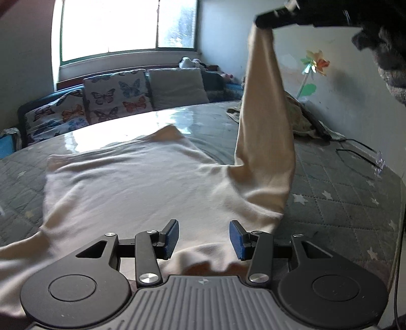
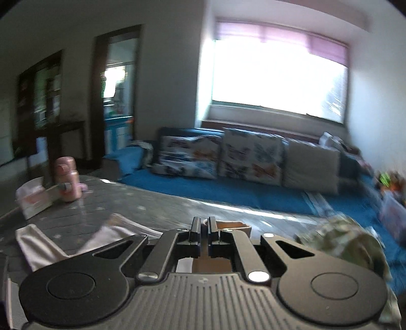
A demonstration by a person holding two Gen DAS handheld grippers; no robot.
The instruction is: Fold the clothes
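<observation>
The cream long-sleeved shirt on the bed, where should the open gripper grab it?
The open left gripper should pinch the cream long-sleeved shirt at its other sleeve, which trails flat off to the left, coming in low from that side. The right gripper already holds one sleeve lifted high.

The raised cream sleeve (image 1: 266, 121) blocks the right side; a crumpled green cloth pile (image 1: 302, 119) sits behind. Left of the grey quilted table (image 1: 342, 203) is bare.
</observation>
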